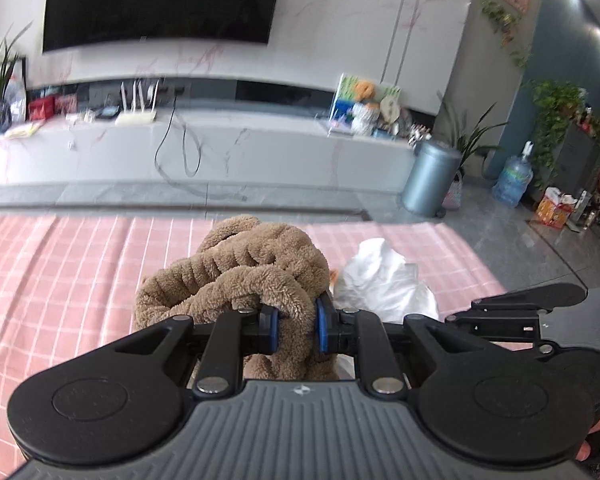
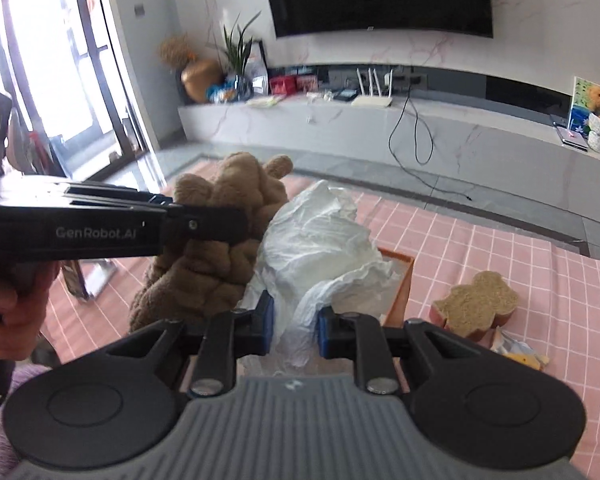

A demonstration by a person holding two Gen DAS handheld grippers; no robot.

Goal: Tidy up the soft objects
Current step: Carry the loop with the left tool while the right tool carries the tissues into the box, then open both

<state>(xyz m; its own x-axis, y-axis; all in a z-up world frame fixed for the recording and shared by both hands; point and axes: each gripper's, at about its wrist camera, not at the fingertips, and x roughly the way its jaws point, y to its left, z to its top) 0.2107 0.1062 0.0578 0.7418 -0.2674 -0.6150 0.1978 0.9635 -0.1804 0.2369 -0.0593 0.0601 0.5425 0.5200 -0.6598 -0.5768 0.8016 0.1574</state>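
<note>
My left gripper is shut on a brown fuzzy plush bundle and holds it above the pink checked cloth. In the right wrist view the left gripper comes in from the left, clamped on the same plush. My right gripper has its jaws around a fold of the white plastic bag, which lines an orange box; I cannot tell if it grips the bag. The bag also shows right of the plush.
A bear-shaped brown sponge lies on the cloth to the right, with a yellow wrapper beside it. Behind are the marble TV bench, a grey bin and a water jug on the floor.
</note>
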